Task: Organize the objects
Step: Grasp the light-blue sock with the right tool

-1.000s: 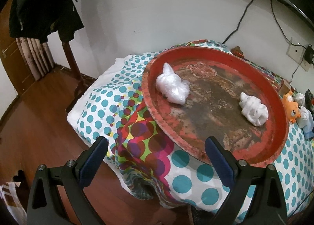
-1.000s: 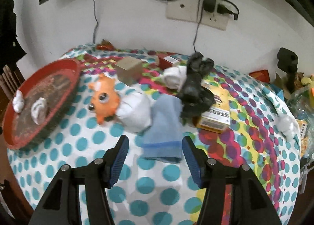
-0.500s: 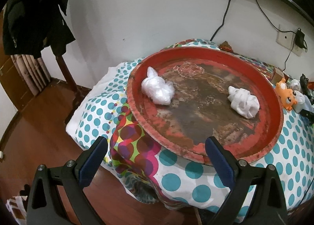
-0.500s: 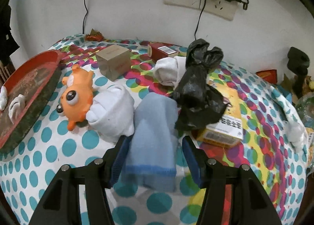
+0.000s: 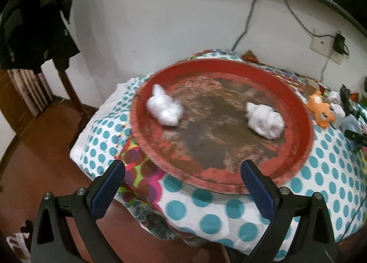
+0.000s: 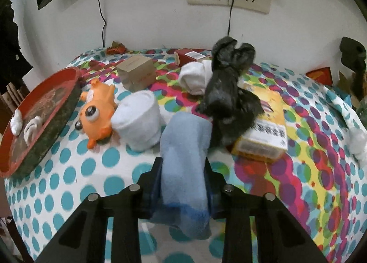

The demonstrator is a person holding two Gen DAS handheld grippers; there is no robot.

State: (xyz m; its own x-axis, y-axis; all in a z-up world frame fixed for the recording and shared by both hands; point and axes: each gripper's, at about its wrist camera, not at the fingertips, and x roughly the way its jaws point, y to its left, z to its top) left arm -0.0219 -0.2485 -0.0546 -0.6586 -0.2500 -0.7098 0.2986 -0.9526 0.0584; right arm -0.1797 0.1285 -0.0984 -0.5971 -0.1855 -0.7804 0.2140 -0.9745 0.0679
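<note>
Red tray (image 5: 298,111), left end of the worktop (image 6: 91,171): two white bundles held; left claw (image 5: 182,177) kept apart, empty, before it. Right of tray: orange toy (image 6: 97,113), white roll (image 6: 140,123). Blue cloth (image 6: 184,148): right claw (image 6: 183,178) just closed, clamped on it; judged ready for lifting trayward.

Black frames, silver screws, blue-padded fingers (image 5: 107,185).

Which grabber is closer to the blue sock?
The right. The right gripper has just been closing its jaws, which now squeeze the blue sock. The left gripper hangs open at the red tray, far from the sock.
</note>
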